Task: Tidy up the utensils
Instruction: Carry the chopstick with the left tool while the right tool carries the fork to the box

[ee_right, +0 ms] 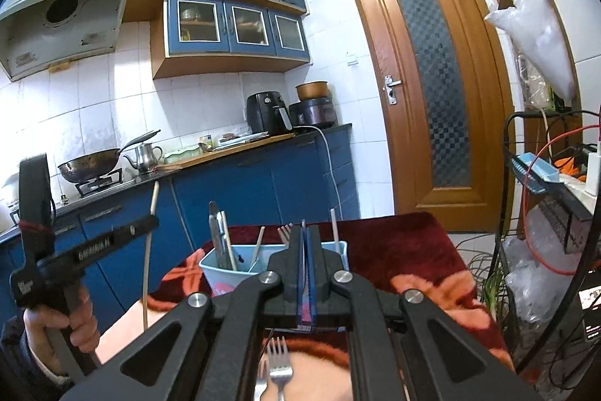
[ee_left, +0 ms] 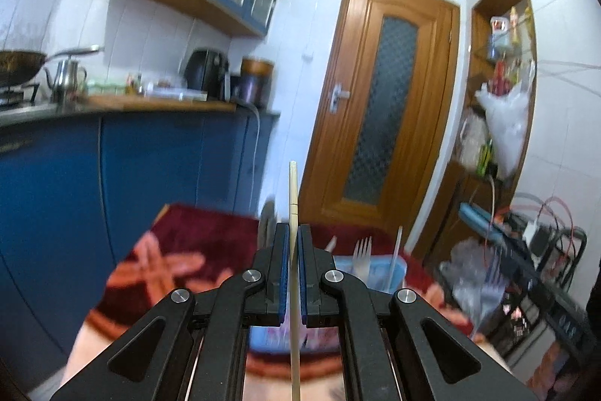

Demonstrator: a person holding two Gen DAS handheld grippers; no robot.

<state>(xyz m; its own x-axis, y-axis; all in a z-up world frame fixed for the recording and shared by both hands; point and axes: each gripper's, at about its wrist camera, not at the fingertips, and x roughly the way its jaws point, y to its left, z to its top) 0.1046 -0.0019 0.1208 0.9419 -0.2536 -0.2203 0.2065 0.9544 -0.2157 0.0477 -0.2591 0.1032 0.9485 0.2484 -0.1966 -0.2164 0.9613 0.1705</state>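
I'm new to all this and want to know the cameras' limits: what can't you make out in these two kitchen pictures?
- Left wrist view: the blue bin is blurred, and the left gripper hides its front.
- Left wrist view: the chopstick's lower end is cut off by the bottom edge.
- Right wrist view: the fork's handle runs off the bottom edge.
- Right wrist view: what the right gripper pinches is hidden between the pads.

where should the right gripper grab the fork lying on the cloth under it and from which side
Grip the fork on its handle just behind the tines, coming down from above with the fingers across its narrow width. It lies flat on the cloth, tines pointing toward the blue holder, beside a second utensil, so a side approach looks blocked. The right gripper, now shut, must open first.
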